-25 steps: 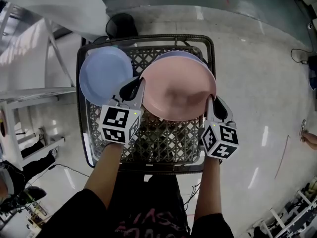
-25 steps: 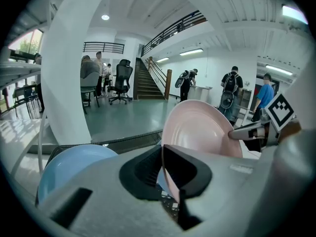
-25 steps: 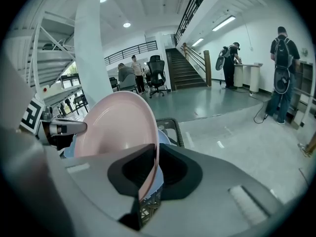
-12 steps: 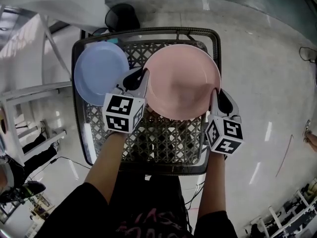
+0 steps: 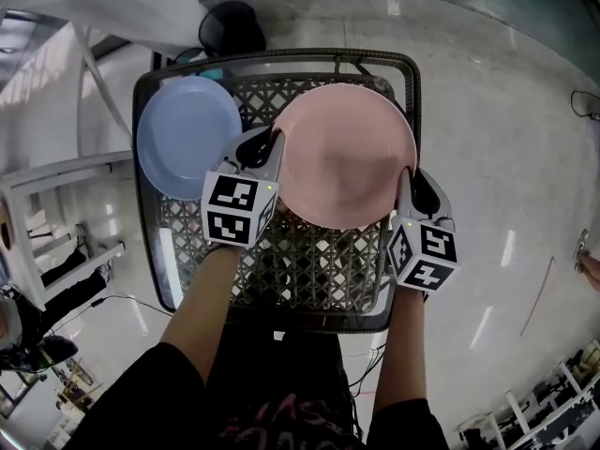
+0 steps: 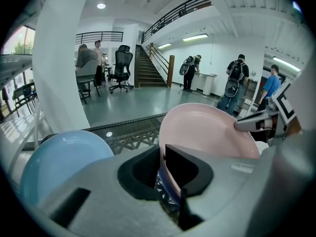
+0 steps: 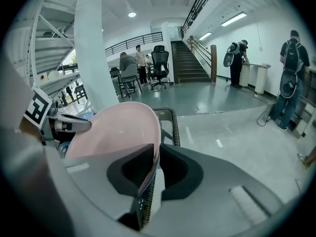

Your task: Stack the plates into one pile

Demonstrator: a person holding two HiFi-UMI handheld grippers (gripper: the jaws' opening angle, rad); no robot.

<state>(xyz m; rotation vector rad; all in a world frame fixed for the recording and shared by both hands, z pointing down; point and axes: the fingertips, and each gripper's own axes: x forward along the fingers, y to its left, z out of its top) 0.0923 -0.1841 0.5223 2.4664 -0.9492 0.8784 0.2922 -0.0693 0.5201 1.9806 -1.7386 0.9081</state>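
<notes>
A pink plate (image 5: 347, 153) lies on the right half of the dark lattice table (image 5: 300, 261). A light blue plate (image 5: 186, 134) lies on the table's left half, apart from it. My left gripper (image 5: 272, 143) has the pink plate's left rim (image 6: 207, 130) between its jaws. Those jaws are opening, though the rim still looks pinched. A lavender edge (image 6: 167, 189) shows just under the pink rim there. My right gripper (image 5: 405, 181) is shut on the pink plate's near right rim (image 7: 116, 132). The blue plate (image 6: 59, 162) sits left of the left gripper (image 6: 162, 157).
The table has a raised dark rim (image 5: 281, 57). A black round object (image 5: 230, 31) stands on the floor beyond it. A white metal frame (image 5: 56, 186) is on the left. Several people, office chairs (image 6: 121, 68) and a staircase (image 7: 190, 60) are far off.
The pink plate has moved a little away from me and now covers the lavender plate that showed behind it. Both grippers moved with it. The blue plate has not moved.
</notes>
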